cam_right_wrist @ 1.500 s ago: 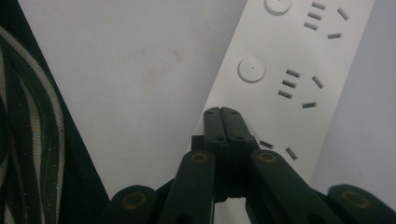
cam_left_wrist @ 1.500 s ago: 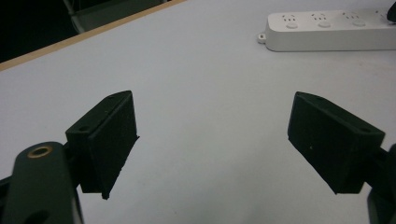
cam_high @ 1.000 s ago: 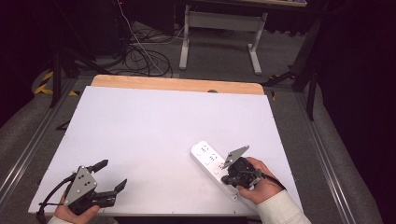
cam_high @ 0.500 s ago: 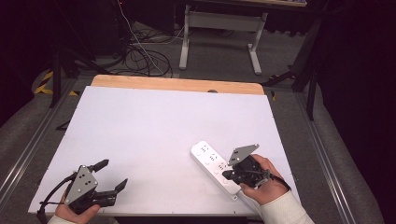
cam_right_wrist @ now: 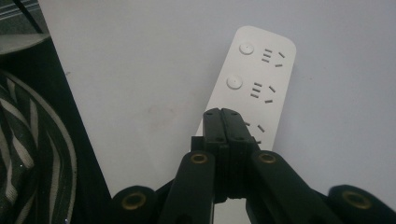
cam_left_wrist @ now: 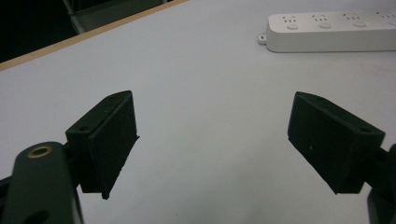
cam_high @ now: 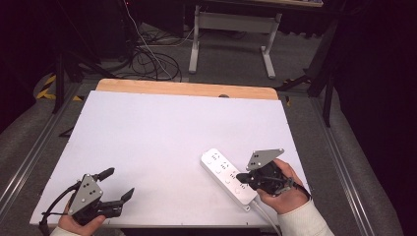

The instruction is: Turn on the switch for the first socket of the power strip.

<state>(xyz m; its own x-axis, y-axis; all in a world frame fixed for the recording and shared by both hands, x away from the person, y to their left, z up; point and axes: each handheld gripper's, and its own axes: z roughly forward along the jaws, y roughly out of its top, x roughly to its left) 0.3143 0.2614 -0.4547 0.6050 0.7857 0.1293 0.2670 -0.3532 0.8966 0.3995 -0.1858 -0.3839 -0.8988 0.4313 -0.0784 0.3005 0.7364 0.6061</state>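
High view: power strip (cam_high: 228, 176) lies diagonally, cord end nearest person.

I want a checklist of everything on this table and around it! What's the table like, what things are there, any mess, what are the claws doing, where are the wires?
Surface: white table top, wooden strip along the far edge, bare apart from the items below.
Job's things: white power strip lying flat near the right front, with round buttons beside its sockets.
Clutter: nothing seen.
Grippers: left claw open over bare table at the front left; right claw shut, tip over the power strip's middle; whether it touches cannot be told.
Cables: power strip's white cord runs off the front edge; black cable trails from the left claw.
Surroundings: dark room, grey floor, tangled black cables, white desk frame beyond the table.
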